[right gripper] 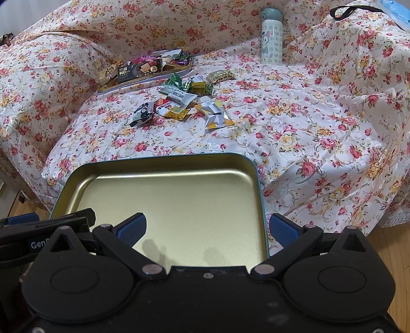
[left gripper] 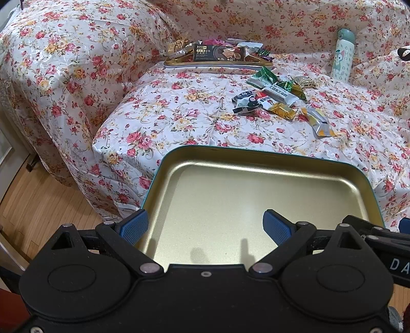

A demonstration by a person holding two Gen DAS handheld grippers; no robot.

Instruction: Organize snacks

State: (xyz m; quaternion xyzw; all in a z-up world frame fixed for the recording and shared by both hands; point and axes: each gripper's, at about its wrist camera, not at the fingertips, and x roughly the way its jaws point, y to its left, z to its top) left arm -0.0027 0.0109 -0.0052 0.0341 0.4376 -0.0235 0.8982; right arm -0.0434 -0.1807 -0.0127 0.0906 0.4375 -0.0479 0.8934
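Observation:
An empty gold tin tray with a teal rim [left gripper: 176, 158] [right gripper: 164, 160] lies at the near edge of the floral-covered surface. My left gripper [left gripper: 206, 225] is open over the tray's left part. My right gripper [right gripper: 207, 229] is open, straddling the tray's right rim. A pile of loose wrapped snacks [left gripper: 279, 100] [right gripper: 179, 105] lies beyond the tray. A second tin [left gripper: 217, 65] [right gripper: 143, 79] at the back holds several snacks, including a dark box [left gripper: 219, 52] [right gripper: 135, 70].
A pale green bottle with a cartoon print [left gripper: 343, 53] [right gripper: 271, 35] stands at the back right. Floral cloth [left gripper: 179, 115] covers the surface and cushions behind. Wooden floor [left gripper: 38, 205] lies at the left, below the edge. A black strap [right gripper: 346, 11] lies at the far right.

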